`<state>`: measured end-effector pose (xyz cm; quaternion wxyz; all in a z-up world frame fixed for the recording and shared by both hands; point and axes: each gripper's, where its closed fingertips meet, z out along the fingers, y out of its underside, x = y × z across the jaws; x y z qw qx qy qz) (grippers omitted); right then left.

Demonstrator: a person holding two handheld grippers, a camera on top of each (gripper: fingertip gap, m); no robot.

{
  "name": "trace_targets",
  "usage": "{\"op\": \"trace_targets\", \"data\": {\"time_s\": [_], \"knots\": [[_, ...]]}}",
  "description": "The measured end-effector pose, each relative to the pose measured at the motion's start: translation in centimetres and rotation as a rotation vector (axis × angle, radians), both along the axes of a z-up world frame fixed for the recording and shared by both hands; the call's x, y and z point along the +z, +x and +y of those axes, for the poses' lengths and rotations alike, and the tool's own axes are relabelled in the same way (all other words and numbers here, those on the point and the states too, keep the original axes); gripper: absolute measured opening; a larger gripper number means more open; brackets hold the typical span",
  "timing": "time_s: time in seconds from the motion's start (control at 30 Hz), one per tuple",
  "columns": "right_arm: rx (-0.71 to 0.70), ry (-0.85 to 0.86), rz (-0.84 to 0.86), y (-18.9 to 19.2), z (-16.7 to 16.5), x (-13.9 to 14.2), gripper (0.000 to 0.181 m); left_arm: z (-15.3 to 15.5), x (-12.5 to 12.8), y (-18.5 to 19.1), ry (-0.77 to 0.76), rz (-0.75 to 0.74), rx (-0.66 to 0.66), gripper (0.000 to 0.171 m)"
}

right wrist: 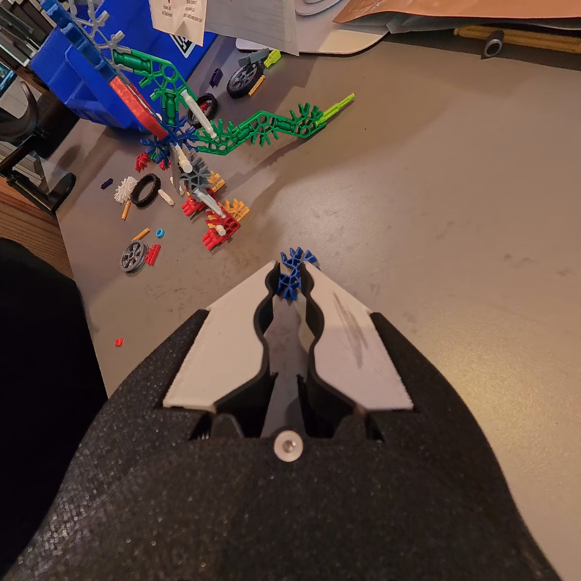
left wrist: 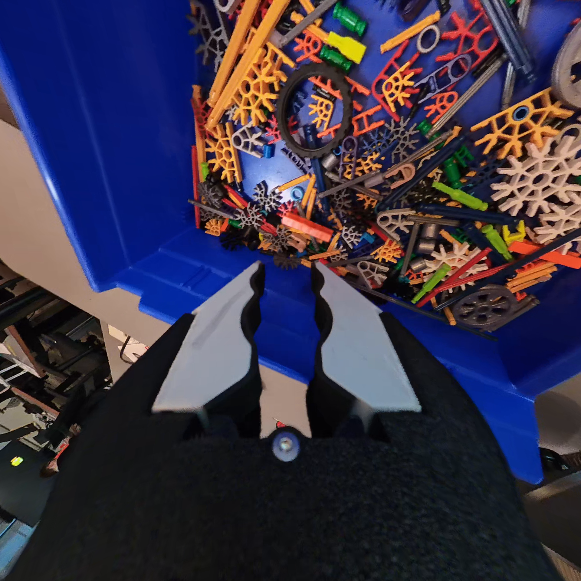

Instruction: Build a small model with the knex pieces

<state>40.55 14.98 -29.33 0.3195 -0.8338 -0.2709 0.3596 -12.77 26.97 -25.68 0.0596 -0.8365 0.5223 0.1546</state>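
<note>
In the left wrist view my left gripper (left wrist: 287, 267) is open and empty, its tips over the near rim of a blue bin (left wrist: 125, 157). The bin holds a heap of plastic construction pieces: orange connectors (left wrist: 254, 91), a black tyre ring (left wrist: 314, 110), white snowflake connectors (left wrist: 540, 179), rods and grey wheels. In the right wrist view my right gripper (right wrist: 292, 265) is shut on a blue snowflake connector (right wrist: 292, 273) above the grey table (right wrist: 440, 220). A built model of green connectors (right wrist: 251, 132), grey, red and yellow pieces (right wrist: 217, 220) stands ahead to the left.
Loose pieces lie on the table left of the model: a black tyre (right wrist: 145, 190), a grey wheel (right wrist: 133, 254), small rods. A blue bin (right wrist: 78, 75) stands at the far left. Papers (right wrist: 251, 22) and brown cardboard (right wrist: 471, 12) lie at the back. A wheeled piece (right wrist: 243, 77) sits near the papers. The gap from one gripper's tips to the other's is roughly 55 centimeters.
</note>
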Motion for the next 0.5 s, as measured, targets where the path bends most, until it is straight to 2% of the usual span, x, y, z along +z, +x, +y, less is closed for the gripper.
{"op": "trace_targets", "data": {"time_s": [0.27, 0.4, 0.5], "knots": [[-0.001, -0.003, -0.001, 0.0, 0.0, 0.0, 0.013, 1.6, 1.9, -1.2, 0.075, -0.031, 0.046, 0.028], [-0.002, -0.005, -0.001, 0.0, 0.0, -0.1, 0.013, 2.1, 1.6, -0.2, 0.080, -0.061, 0.028, 0.030], [-0.001, -0.006, -0.001, 0.0, 0.1, -0.1, 0.013, 2.5, 0.7, 1.9, 0.063, -0.137, 0.031, 0.031]]}}
